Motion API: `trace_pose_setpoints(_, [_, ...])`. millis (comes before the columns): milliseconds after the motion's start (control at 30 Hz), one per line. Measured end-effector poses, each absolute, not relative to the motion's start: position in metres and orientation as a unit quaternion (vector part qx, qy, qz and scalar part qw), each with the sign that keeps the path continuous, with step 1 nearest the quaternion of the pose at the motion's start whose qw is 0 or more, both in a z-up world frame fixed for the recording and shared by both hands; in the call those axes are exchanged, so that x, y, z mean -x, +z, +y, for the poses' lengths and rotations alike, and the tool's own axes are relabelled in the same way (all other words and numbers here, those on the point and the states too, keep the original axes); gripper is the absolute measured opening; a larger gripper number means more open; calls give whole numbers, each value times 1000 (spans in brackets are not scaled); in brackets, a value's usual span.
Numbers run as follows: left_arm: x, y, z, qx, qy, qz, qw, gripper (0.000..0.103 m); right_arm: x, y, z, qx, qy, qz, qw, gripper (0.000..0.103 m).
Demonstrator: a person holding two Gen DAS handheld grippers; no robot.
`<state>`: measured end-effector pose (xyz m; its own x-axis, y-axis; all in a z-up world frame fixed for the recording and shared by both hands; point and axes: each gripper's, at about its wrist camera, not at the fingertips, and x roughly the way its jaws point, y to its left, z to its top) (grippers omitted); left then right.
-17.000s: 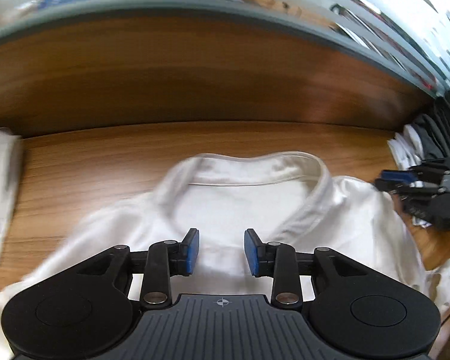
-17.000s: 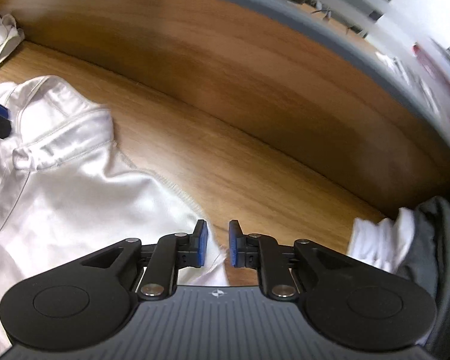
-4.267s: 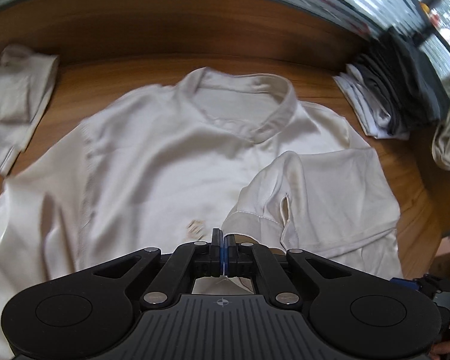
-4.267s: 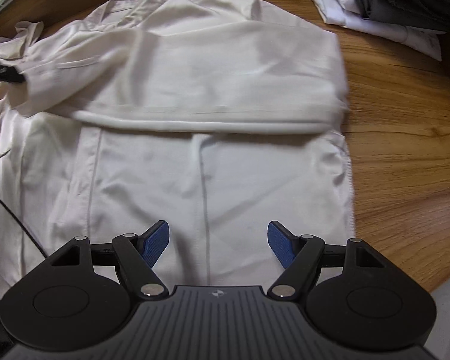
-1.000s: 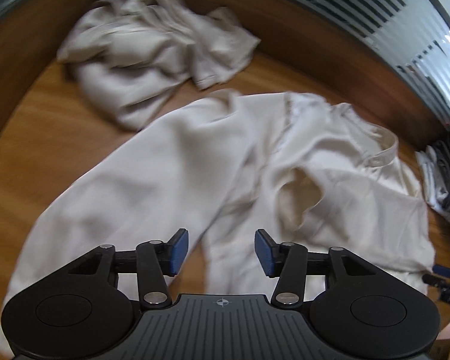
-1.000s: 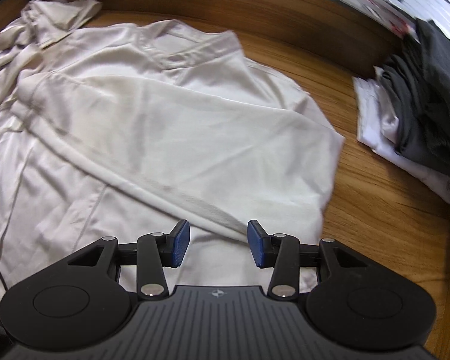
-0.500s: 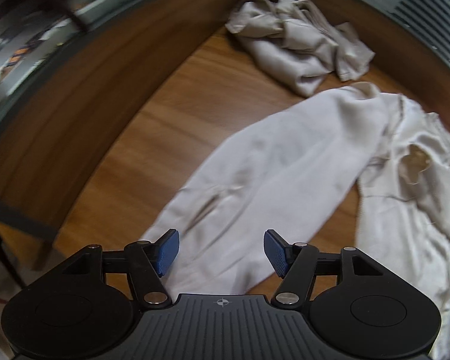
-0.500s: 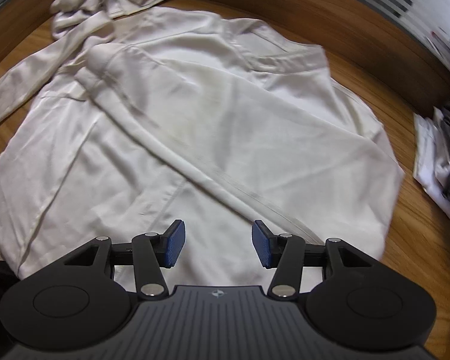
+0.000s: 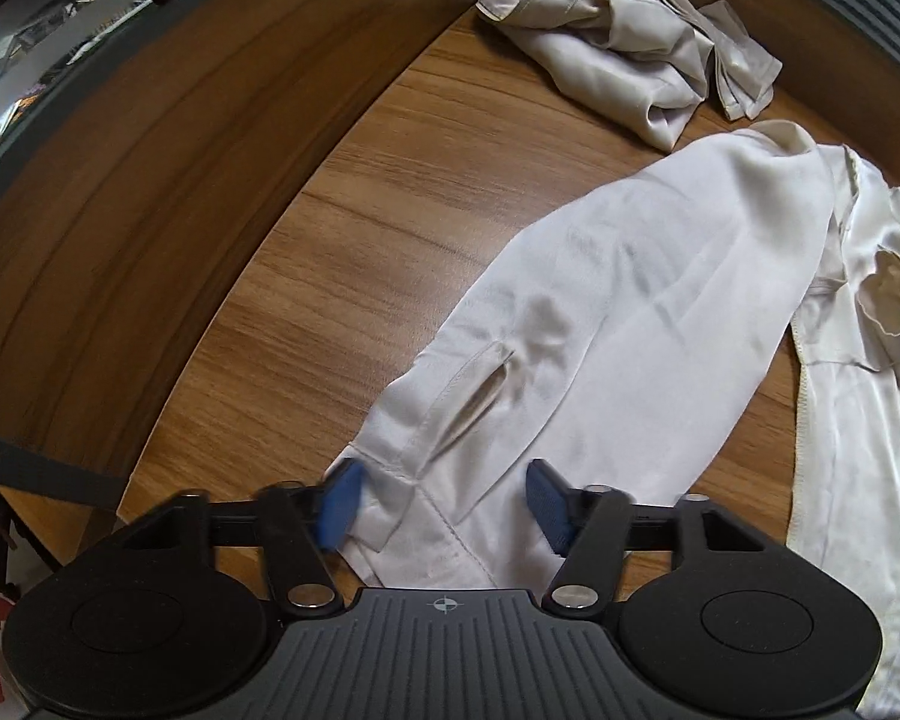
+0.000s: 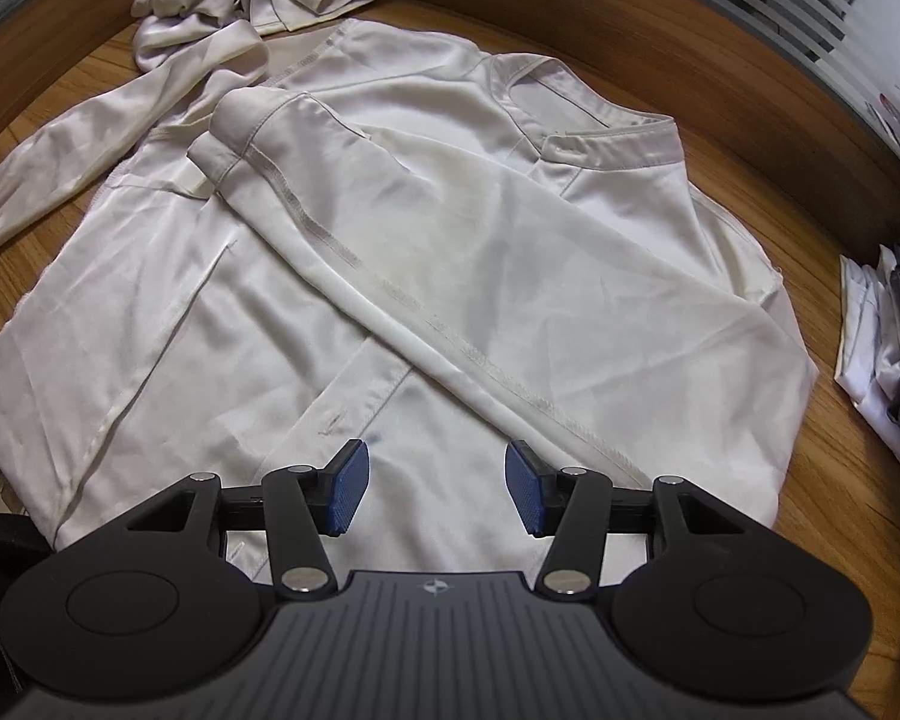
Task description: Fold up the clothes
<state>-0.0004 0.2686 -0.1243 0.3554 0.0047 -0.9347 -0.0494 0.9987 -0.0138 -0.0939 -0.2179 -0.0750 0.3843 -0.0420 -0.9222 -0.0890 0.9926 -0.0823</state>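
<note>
Right wrist view shows the white shirt [image 10: 450,252] spread on the worktop [image 10: 840,480], one sleeve [image 10: 426,276] folded across, the other sleeve [image 9: 618,324] still outstretched between the spread fingers of the left tool [image 9: 444,501], apparently ungripped; the right tool [image 10: 435,489] gapes empty.

wooden table [image 9: 354,252] | white shirt [image 10: 450,252] | crumpled garment [image 9: 624,66] | perhaps folded stack [image 10: 888,324]

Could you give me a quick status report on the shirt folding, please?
Left claw open over spread sleeve cuff. Right claw open above white shirt, one sleeve folded across. Crumpled garment beyond, clear.
</note>
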Motion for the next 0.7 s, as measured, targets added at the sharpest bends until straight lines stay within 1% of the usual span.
trace_pose_setpoints(33, [-1, -123, 269, 25, 11, 568, 823, 24, 95, -74, -218, 57, 12, 555, 830, 56])
trace_pose_setpoints(67, [-2, -121, 269, 31, 5, 568, 823, 17, 97, -74, -218, 56, 10, 554, 831, 56])
trace_pose_setpoints(100, [-3, -119, 270, 42, -2, 568, 822, 15, 99, -72, -217, 55, 9, 553, 831, 56])
trace_pose_setpoints(200, [-6, -108, 270, 121, -34, 575, 808, 13, 101, -67, -213, 53, 11, 548, 835, 56])
trace_pose_setpoints(567, [-18, -50, 185, 242, -213, 564, 760, 13, 93, -38, -189, 36, 41, 513, 856, 56])
trace_pose_setpoints(700, [-31, -43, 144, 249, -245, 566, 747, 13, 95, -25, -182, 18, 54, 498, 865, 57])
